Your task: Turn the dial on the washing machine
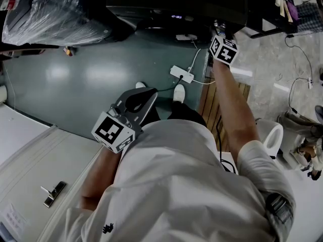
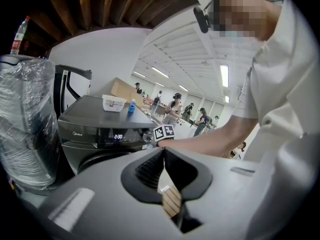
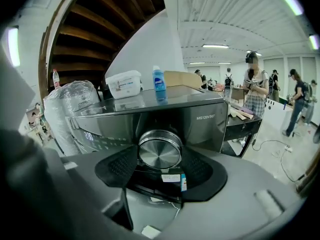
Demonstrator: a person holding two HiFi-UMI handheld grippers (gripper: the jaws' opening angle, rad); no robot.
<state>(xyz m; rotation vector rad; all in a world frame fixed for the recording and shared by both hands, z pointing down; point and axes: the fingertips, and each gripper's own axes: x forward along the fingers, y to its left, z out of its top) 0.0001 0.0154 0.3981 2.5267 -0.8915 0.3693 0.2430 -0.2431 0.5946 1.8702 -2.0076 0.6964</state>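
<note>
Right gripper (image 3: 160,159) jaws clasp the dial (image 3: 160,150) (plain only in the right gripper view); left gripper (image 2: 164,152) jaws touch.

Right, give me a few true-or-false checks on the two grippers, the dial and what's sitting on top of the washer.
1. The right gripper has its jaws closed against the sides of the dial. True.
2. The left gripper holds the blue bottle. False: its jaws are together and empty, and the bottle stands on top of the washing machine.
3. A white tub stands beside the blue bottle. True.
4. The left gripper is at the control panel. False: it is held back by the person's body.
</note>
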